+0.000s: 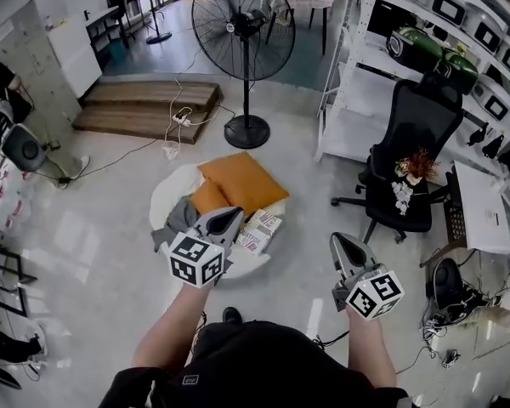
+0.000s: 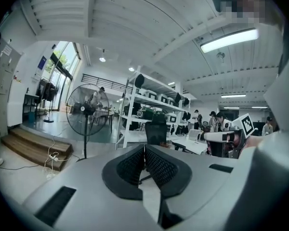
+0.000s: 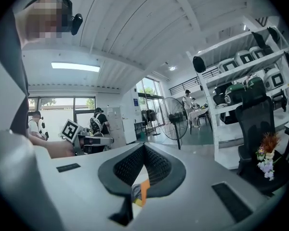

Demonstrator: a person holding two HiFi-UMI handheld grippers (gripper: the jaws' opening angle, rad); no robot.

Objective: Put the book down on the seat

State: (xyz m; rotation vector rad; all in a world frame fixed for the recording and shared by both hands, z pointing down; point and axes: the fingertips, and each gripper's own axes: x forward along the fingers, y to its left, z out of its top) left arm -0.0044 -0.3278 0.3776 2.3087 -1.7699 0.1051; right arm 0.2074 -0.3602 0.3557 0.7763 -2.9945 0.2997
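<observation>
Floor: pale, glossy floor [image 1: 110, 219] of an open workshop.
On the floor: a round white seat [image 1: 166, 195], a black pedestal fan [image 1: 246, 131], a low wooden platform [image 1: 144, 104], a black office chair [image 1: 408, 143] and white shelving [image 1: 348, 134].
Beside the platform: a white power strip [image 1: 181, 119] on the floor, its cable trailing.
On the seat: a large orange cushion [image 1: 242, 181] at the far side, a smaller orange cushion [image 1: 208, 197] touching it, a grey cloth [image 1: 180, 219] at the left.
Book: the book [image 1: 260, 230] lies flat at the seat's right edge, just beside the large cushion.
</observation>
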